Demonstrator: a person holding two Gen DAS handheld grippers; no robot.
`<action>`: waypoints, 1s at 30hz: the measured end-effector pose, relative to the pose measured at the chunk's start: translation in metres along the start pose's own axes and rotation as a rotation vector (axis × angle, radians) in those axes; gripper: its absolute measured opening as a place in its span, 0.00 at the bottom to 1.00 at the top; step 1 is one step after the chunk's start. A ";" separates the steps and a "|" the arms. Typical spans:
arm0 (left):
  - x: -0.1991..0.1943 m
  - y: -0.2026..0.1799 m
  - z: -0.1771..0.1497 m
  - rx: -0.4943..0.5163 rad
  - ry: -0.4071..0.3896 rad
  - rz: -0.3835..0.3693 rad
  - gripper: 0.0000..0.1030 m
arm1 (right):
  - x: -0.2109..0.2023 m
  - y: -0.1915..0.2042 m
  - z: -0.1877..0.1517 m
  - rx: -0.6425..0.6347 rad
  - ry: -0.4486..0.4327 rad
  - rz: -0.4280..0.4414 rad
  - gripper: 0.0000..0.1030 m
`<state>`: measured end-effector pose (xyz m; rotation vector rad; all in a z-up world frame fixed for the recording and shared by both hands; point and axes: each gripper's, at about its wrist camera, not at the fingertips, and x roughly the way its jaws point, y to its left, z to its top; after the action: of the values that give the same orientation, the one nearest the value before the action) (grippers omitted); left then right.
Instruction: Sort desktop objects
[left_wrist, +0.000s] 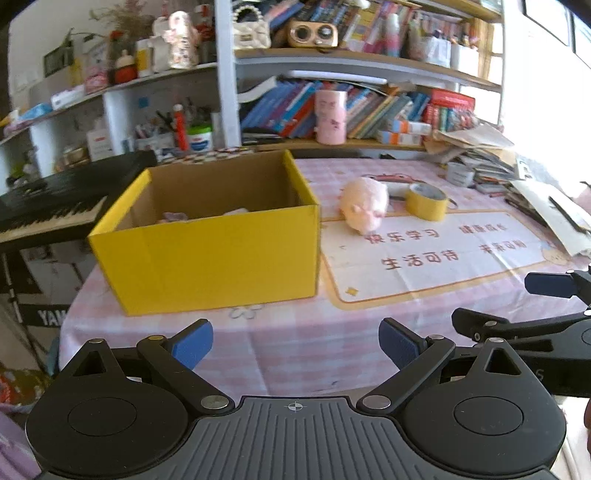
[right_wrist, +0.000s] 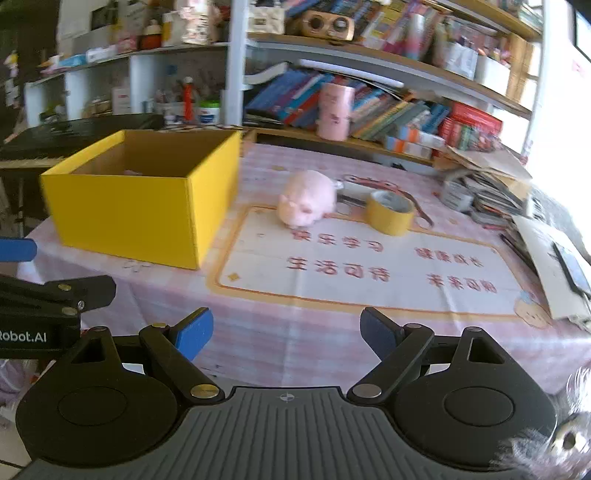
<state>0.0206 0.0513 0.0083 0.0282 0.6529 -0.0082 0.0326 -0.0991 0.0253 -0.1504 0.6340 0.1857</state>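
**Approach being set up for the pink plush pig**

Both grippers are being held low over the near edge of the table (left_wrist: 280, 354), well short of anything to be sorted. The left gripper (left_wrist: 295, 345) is being shown with its blue pads spread wide and nothing between them; the right gripper (right_wrist: 286, 334) is likewise being carried released and empty.

The yellow box (left_wrist: 218, 254) is being seen on the left part of the tablecloth, open at the top, with a few pale items already lying inside. Two loose things are being left on the printed mat (right_wrist: 369, 273): the pink plush pig (right_wrist: 308, 203), just beside the box's right wall, and the yellow tape roll (right_wrist: 389, 212), standing on its flat side near the pig but apart from it.

The step in hand is judged to be the reach toward the pig, which is being faced most squarely in the right wrist view. A good grasp is likely to be obtained if the jaws are being kept wide until the soft body is fully straddled, across its narrower width, not over the snout. The tape roll should be given clearance during the approach. Because plush compresses, a deep, centred bite is being advised, so that slipping during the lift over the box rim is avoided.
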 end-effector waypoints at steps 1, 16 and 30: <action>0.001 -0.002 0.001 0.003 -0.003 -0.009 0.96 | 0.000 -0.003 -0.001 0.010 0.003 -0.012 0.83; 0.022 -0.038 0.018 0.093 -0.014 -0.139 0.96 | -0.005 -0.037 -0.009 0.088 0.045 -0.140 0.83; 0.042 -0.066 0.030 0.162 -0.002 -0.191 0.96 | 0.007 -0.069 -0.009 0.152 0.078 -0.186 0.83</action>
<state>0.0713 -0.0151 0.0047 0.1223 0.6496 -0.2449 0.0480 -0.1670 0.0194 -0.0697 0.7056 -0.0480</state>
